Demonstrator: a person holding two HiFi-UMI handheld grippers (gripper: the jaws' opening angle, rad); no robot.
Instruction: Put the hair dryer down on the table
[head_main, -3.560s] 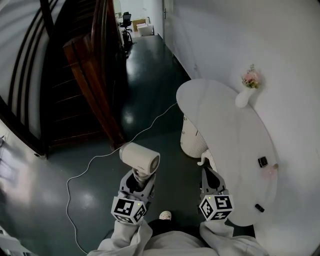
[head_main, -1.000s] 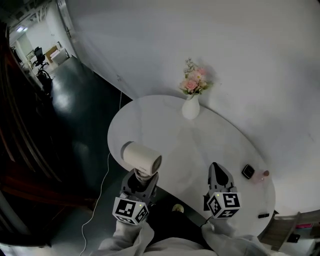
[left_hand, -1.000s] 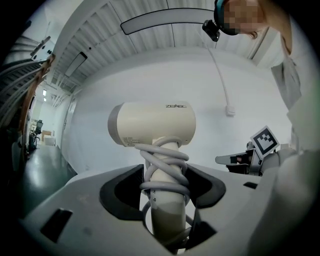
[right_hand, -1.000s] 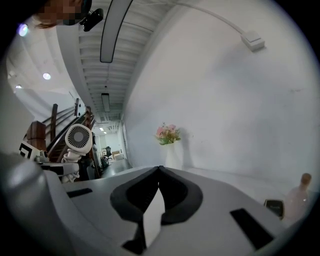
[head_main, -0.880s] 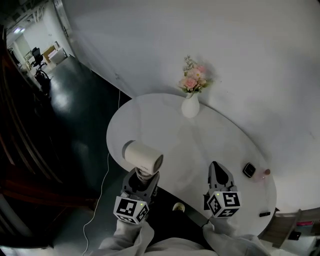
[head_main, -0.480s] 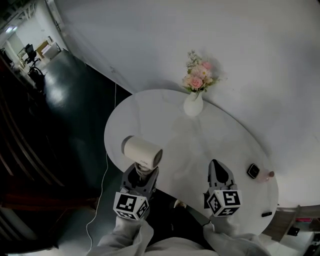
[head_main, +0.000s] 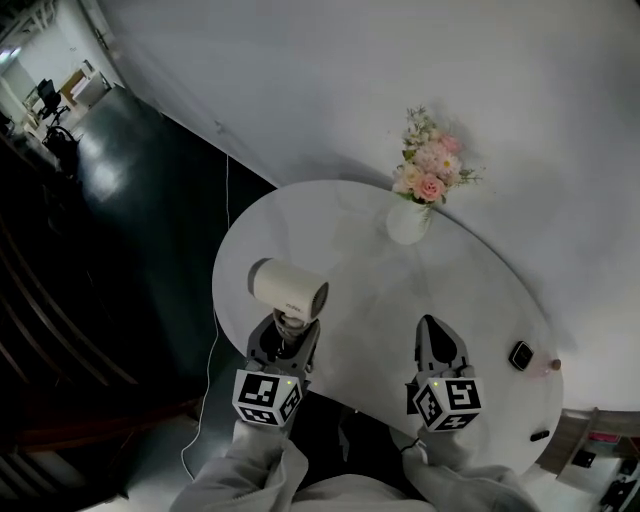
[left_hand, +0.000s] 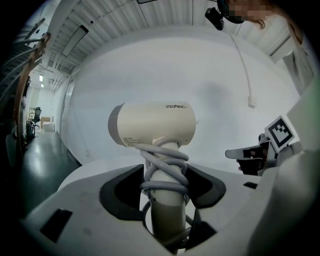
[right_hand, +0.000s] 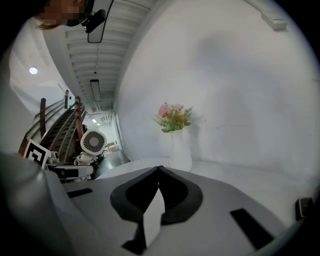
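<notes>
A cream hair dryer (head_main: 288, 288) stands upright in my left gripper (head_main: 285, 335), over the left near part of the white oval table (head_main: 370, 285). In the left gripper view its barrel (left_hand: 152, 131) lies crosswise, and a grey cord (left_hand: 162, 155) is wound round the handle. My left gripper (left_hand: 162, 186) is shut on that handle. My right gripper (head_main: 432, 326) hovers over the table's near edge, shut and with nothing in it. Its tips (right_hand: 159, 169) meet. The right gripper view shows the dryer's round grille (right_hand: 93, 142) at the left.
A white vase of pink flowers (head_main: 408, 222) stands at the table's far side, straight ahead of my right gripper (right_hand: 179, 150). A small dark square thing (head_main: 521, 355) and a pink one (head_main: 553, 365) lie at the right end. A white cord (head_main: 205, 400) trails over the dark floor at the left.
Both grippers have moved forward over the table's near edge, the left one carrying the dryer. The vase now sits further right in the head view.
</notes>
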